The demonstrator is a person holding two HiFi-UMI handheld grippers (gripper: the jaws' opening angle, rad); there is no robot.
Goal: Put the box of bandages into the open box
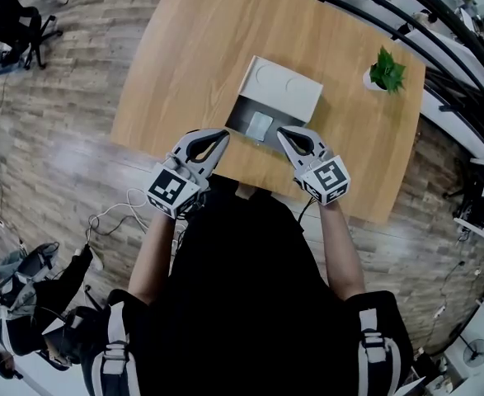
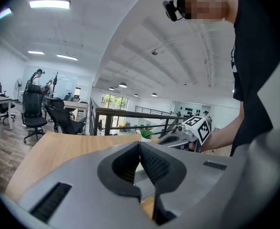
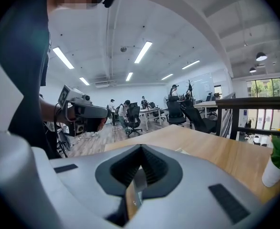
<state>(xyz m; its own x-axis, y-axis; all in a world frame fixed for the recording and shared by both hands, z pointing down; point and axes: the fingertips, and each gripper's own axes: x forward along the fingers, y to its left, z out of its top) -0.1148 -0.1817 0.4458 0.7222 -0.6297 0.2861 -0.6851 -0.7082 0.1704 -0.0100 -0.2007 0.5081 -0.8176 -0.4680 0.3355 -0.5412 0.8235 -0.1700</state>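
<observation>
Bandage box [image 1: 260, 124] inside open box [image 1: 281, 89]

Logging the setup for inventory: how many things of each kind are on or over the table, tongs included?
Boxes: 2, the open box and the small box inside it
Potted plant: 1
Tongs: 2, the left tongs and the right tongs
Total: 5

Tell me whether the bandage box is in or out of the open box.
In, it seems: a small pale box lies on the floor of the open box.
</observation>
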